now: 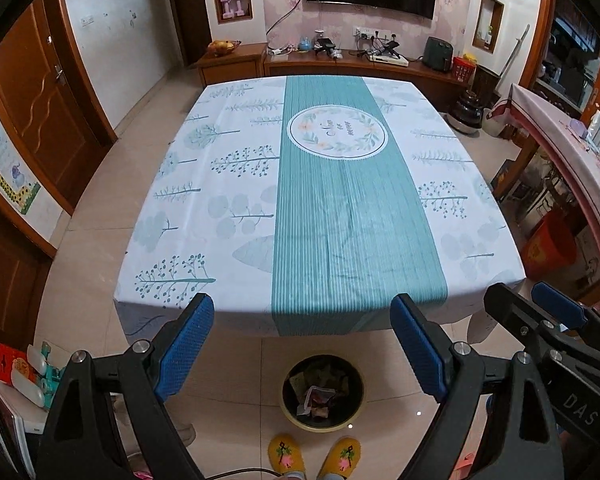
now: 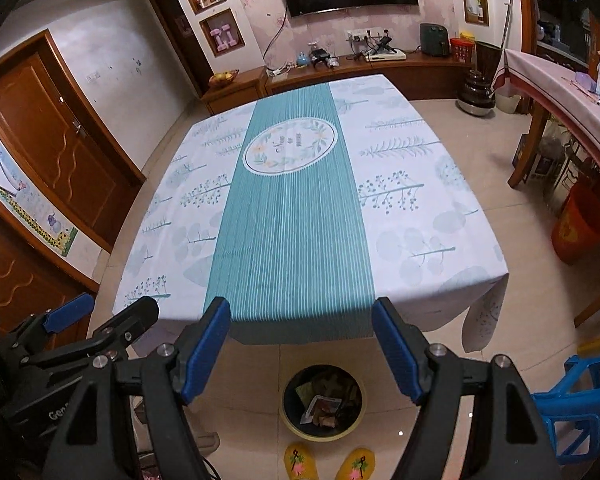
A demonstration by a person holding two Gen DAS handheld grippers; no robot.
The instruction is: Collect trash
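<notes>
The trash (image 1: 319, 397) lies in a round bin (image 1: 288, 412) that stands on the tiled floor (image 1: 100, 248), just in front of the near edge of the table and below its green middle stripe. It is a loose heap of crumpled wrappers: one pale packet with a red and brown print lies on top, a greenish paper is at the left side, and brownish pieces are behind them; I cannot tell what each piece is. The bin is dark inside and has a yellowish rim. My two yellow slippers (image 1: 286, 456) with a pink flower pattern are just beside the bin, on my side of it. My left gripper (image 1: 302, 320) hangs above the bin with its blue pads wide apart, and it has nothing between them. My right gripper (image 2: 302, 322) is just beside it, on its right, also wide open and with nothing in it. Beyond the grippers is the tabletop with a white tablecloth (image 1: 228, 216) printed with pale trees and a round flower wreath in the far half of the stripe. To the right of the table, near its near right corner, stands a blue plastic stool (image 2: 580, 404).
</notes>
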